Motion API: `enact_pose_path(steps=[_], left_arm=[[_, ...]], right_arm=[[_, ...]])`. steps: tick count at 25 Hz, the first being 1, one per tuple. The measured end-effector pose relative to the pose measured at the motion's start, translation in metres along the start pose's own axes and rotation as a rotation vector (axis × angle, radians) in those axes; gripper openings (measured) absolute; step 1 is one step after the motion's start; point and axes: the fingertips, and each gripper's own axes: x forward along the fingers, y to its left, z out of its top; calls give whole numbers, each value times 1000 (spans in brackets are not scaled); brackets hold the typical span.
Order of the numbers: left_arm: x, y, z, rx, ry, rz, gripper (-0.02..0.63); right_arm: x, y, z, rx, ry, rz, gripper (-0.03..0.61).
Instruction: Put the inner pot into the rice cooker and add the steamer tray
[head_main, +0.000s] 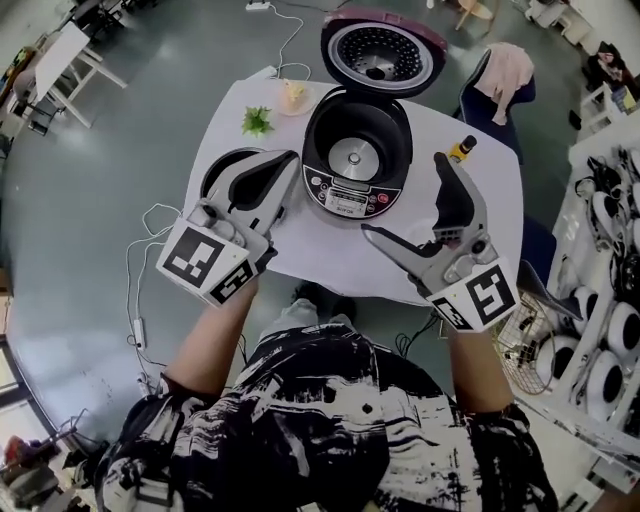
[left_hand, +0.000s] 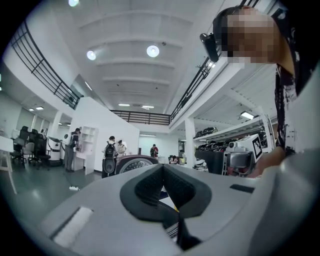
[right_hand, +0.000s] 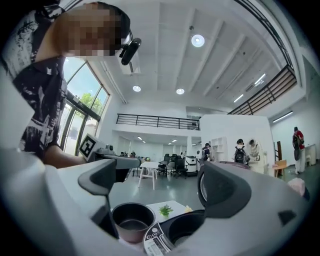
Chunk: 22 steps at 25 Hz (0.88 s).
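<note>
black rice cooker (head_main: 357, 120), white table (head_main: 495, 200), green plant (head_main: 257, 121), dark inner pot (right_hand: 132, 220)

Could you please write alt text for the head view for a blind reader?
An open, empty rice cooker stands on a white table, its inner pot beside it, partly behind the shut left tongs. The right tongs hang open to the cooker's right.

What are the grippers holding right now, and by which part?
Nothing. The left gripper is shut with nothing between its jaws; the right gripper is open and empty.
</note>
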Motion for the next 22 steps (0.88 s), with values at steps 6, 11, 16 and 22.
enact_pose_path(steps=[6,11,16,22], left_arm=[[-49,79,-6,-24,-20,147,5],[-93,137,-23,-68,-33,246,5],[-126,171,-43,-120,-37,291,5],[-156,202,-66,-177,-29,322,5]], right_arm=[[102,17,-26,-10,110,116,519],[202,50,-93,-14,289,248,518],[285,80,-191,-11,517,350,518],[338,93,-316,18,837,412,517]])
